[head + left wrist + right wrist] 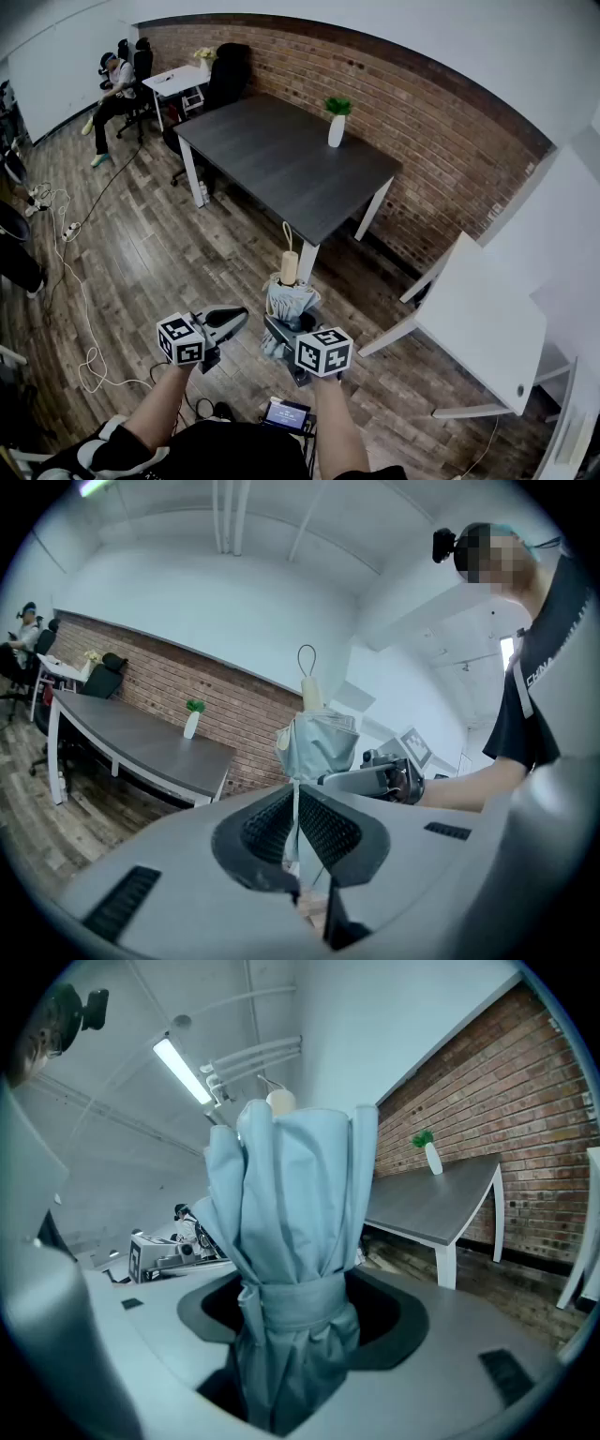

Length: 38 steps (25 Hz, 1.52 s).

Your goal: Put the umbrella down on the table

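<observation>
Right under the camera, two forearms reach out, each ending in a black-and-white marker cube, left [180, 338] and right [323, 352]. The right claw [302, 1312] is spread wide and clamped round the strapped waist of the folded pale blue-grey fabric umbrella [289, 298]. It holds the umbrella upright, with the cream knob handle [289, 267] and its cord loop on top. The left claw [293, 799] sits level just beside it, pointing at the umbrella. Its jaws are drawn together to a sliver, and I can't make out anything gripped between them.

So where are we? The umbrella is in the air over the floor, short of the near corner of the dark grey rectangular tabletop [281, 159]. I'd call this the carry, early to midway. The approach, the lowering onto the surface and the release are all left to do.

That tabletop is nearly bare: a white vase with a green plant [336, 129] stands near its far edge, so there's room along the near side. Below it runs a brown wood-plank floor [141, 262], where a white cable [80, 291] trails at the left. A white angled table [487, 319] sits to the right and a red brick wall [422, 141] runs behind. In the far corner there's a black office chair [225, 75], a small white desk [178, 80] and a seated person [112, 89].
</observation>
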Each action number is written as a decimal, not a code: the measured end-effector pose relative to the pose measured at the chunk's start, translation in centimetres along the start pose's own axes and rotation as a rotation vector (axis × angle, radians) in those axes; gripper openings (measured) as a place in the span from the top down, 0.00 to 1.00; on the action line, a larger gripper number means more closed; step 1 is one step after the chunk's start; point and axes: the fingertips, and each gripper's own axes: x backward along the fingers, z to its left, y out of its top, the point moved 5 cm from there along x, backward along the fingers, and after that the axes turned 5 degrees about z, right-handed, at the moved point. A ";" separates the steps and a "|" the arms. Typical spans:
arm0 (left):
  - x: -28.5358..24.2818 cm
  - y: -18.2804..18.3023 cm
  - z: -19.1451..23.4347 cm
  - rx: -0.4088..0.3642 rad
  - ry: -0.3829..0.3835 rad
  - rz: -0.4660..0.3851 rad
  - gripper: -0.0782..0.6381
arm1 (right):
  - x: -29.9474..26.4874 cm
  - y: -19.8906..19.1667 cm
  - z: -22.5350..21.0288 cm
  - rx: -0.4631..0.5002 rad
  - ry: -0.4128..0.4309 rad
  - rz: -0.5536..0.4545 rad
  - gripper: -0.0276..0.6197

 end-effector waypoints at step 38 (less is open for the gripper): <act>1.9 -1.0 -1.6 -0.005 -0.004 0.017 0.89 | 0.2 -1.1 3.4 -0.012 0.014 0.002 0.49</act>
